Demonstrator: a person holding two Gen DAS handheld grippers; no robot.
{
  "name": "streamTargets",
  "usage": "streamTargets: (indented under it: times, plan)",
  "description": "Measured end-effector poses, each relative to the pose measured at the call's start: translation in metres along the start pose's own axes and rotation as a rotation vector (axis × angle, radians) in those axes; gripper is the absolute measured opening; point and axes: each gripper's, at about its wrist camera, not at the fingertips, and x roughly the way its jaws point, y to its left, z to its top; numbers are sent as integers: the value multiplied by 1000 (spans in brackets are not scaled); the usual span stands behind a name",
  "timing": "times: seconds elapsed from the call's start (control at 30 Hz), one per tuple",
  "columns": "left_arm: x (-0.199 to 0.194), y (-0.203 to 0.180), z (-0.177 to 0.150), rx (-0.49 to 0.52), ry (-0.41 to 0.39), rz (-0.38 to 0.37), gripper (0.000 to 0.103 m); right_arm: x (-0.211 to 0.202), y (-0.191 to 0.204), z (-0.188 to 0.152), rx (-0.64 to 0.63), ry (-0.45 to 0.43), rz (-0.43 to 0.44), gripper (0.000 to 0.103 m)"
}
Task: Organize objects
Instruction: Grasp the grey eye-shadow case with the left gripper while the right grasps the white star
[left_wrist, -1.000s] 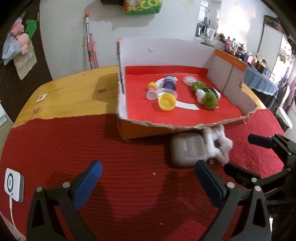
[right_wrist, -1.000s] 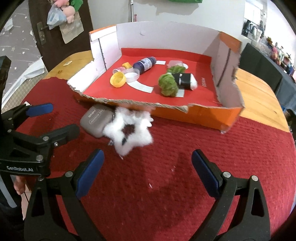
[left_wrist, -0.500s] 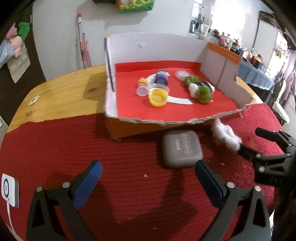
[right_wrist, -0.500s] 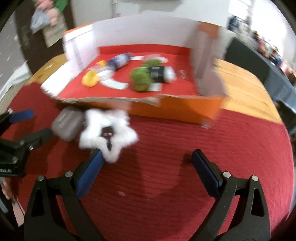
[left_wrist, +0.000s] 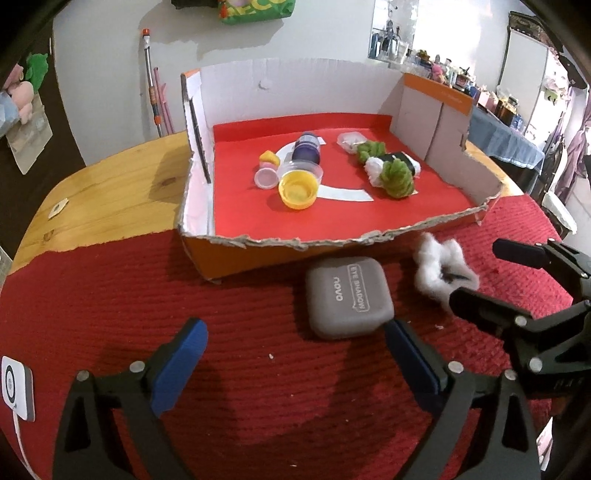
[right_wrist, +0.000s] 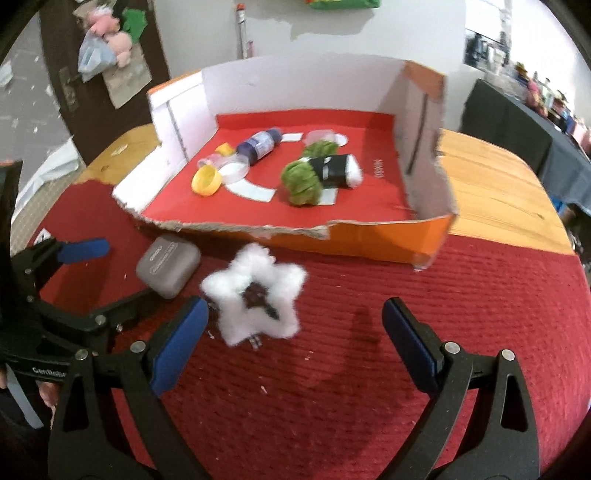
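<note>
Nearest the cameras, both tongs are spread wide and hold nothing. The left tongs hover low over the red mat that covers the surface, lined up toward the grey eye shadow case, which lies flat just in front of the cardboard tray's torn front edge; probably the next pick. The right tongs hover over the white fluffy star, which lies on the mat just beside the case, nearer the left finger pad than the middle.

Farther off, the cardboard tray has a low front, so things can pass in easily. It already holds a yellow lid, a purple bottle and 2 green pompoms.

Compared with 0.5 s ago, the star sits slightly closer to the case and the right tongs have pulled back a little.
</note>
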Motion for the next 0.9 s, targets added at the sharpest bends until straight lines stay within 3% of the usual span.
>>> streamTargets:
  times: [0.23, 0.4, 0.53, 0.73, 0.9]
  plan:
    - [-2, 2, 0, 26, -13, -18, 93, 10, 2, 5, -46, 20, 40, 95]
    - [-3, 12, 3, -20, -7, -49, 93, 21, 7, 5, -79, 36, 21, 94]
    - [-1, 0, 5, 1, -8, -55, 93, 22, 2, 1, -72, 24, -38, 86]
    - [8, -15, 9, 36, 1, -43, 92, 20, -4, 2, -72, 12, -46, 79]
    - [12, -10, 8, 14, 13, -39, 79, 20, 1, 3, -99, 0, -30, 57]
